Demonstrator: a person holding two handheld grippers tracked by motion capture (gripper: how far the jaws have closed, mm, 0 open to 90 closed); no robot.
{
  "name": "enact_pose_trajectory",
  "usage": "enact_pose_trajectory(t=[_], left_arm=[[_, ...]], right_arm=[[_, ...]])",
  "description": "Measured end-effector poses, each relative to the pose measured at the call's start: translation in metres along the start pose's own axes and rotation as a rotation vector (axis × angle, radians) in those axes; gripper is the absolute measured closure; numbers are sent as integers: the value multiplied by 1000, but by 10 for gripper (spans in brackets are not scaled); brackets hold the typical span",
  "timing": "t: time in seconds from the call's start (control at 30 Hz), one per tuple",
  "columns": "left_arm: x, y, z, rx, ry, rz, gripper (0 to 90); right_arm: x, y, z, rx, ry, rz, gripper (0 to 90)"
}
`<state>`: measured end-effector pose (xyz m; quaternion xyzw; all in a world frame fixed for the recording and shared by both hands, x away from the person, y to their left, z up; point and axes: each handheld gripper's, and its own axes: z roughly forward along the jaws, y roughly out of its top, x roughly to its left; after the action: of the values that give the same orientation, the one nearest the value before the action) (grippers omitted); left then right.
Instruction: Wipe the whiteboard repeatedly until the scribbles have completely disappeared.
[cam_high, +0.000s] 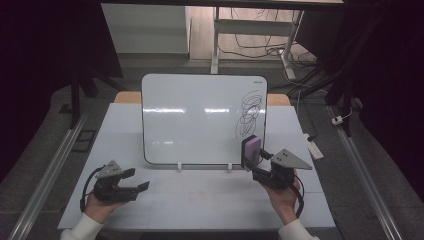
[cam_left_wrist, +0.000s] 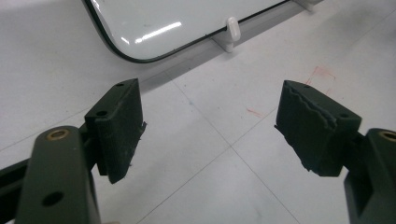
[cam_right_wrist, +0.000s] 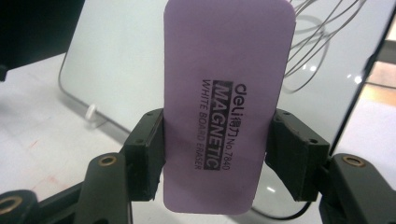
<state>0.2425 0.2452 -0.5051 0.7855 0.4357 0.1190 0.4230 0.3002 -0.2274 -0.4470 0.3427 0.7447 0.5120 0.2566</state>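
- A whiteboard (cam_high: 200, 117) is standing propped on small white feet (cam_high: 179, 166) near the middle of the white table (cam_high: 200, 205), leaning back slightly, its face turned toward the person
- Black scribbled loops (cam_high: 250, 112) are showing on the right part of the whiteboard; the rest of its face is reading clean, with ceiling light reflecting on it
- The right gripper (cam_high: 257, 162) is clamping a purple eraser (cam_high: 251, 150) between its jaws, one jaw pressing each long edge, as the right gripper view is showing (cam_right_wrist: 224, 107)
- The eraser is standing upright just in front of the whiteboard's lower right corner, below the scribbles; whether it is touching the board cannot be told
- Print on the eraser is reading "deli MAGNETIC WHITE BOARD ERASER No.7840"
- The left gripper (cam_high: 136, 181) is sitting low over the table at front left, well apart from the eraser, its jaws spread wide with nothing between them (cam_left_wrist: 210, 135)
- Faint red marks (cam_left_wrist: 320, 74) are showing on the table surface ahead of the left gripper
- The whiteboard's rounded lower corner (cam_left_wrist: 126, 51) is lying just beyond the left gripper's jaws
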Motion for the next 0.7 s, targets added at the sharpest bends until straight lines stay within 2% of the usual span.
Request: enact_pose_trajectory(t=[0.1, 0.23, 0.27, 0.33, 0.37, 0.43, 0.47, 0.53, 0.7], left_arm=[[0, 0, 0, -1, 1, 1, 239], [0, -1, 1, 3, -3, 0, 238], [0, -1, 2, 4, -6, 0, 236], [0, -1, 2, 3, -7, 2, 237], [1, -1, 2, 4, -9, 1, 236], [1, -1, 3, 7, -8, 2, 236], [2, -1, 3, 8, -10, 2, 236], [1, -2, 4, 9, -9, 0, 236], [1, -2, 4, 9, -6, 0, 237]], right_arm=[[-5, 12, 0, -4, -41, -23, 398], [-14, 25, 5, -11, -72, -15, 398], [-21, 34, 11, -4, -99, -19, 399], [-25, 38, 14, -3, -112, -21, 399], [-33, 46, 20, -4, -137, -21, 399], [-37, 51, 23, -4, -149, -17, 399], [-45, 60, 28, -5, -169, -8, 400], [-49, 65, 31, -9, -176, -2, 400], [-63, 95, 48, -7, -211, -1, 400]])
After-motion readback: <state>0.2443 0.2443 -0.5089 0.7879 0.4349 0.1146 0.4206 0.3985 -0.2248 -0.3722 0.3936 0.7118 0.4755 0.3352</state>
